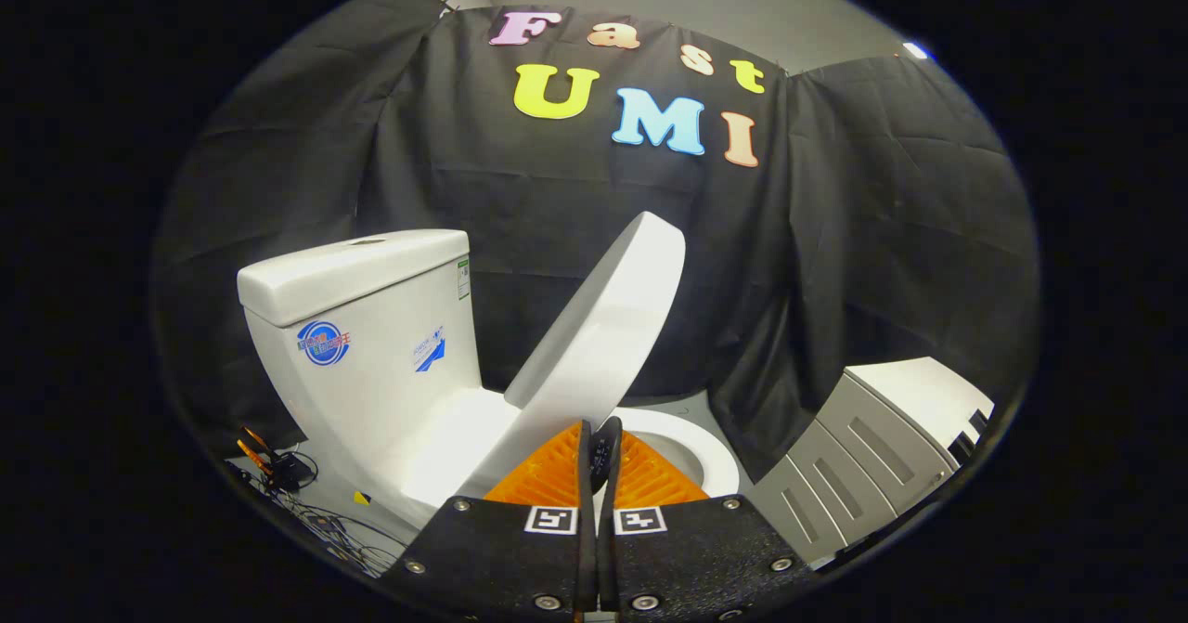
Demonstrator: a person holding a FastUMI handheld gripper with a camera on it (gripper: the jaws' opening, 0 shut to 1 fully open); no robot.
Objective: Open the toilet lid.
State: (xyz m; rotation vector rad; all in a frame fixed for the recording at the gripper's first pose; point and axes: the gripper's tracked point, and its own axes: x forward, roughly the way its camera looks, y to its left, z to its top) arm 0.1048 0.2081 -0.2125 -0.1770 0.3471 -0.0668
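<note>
Fingers of the gripper (595,456) are drawn close together, a thin gap between them, and whether they pinch the lid's edge I cannot tell. The toilet lid (599,326) rises just ahead of them, tilted well up from the seat (691,442) but not yet leaning on the cistern (357,317). By my judgement the fingers sit low at the lid's near edge to lever it upward about its hinge, and the job is about halfway, with the rest of the swing toward the cistern left to do. A grey cabinet (858,451) stands near the bowl on one side; cables (320,516) lie on the floor beside the base on the other. Neither sits in the lid's path.
</note>
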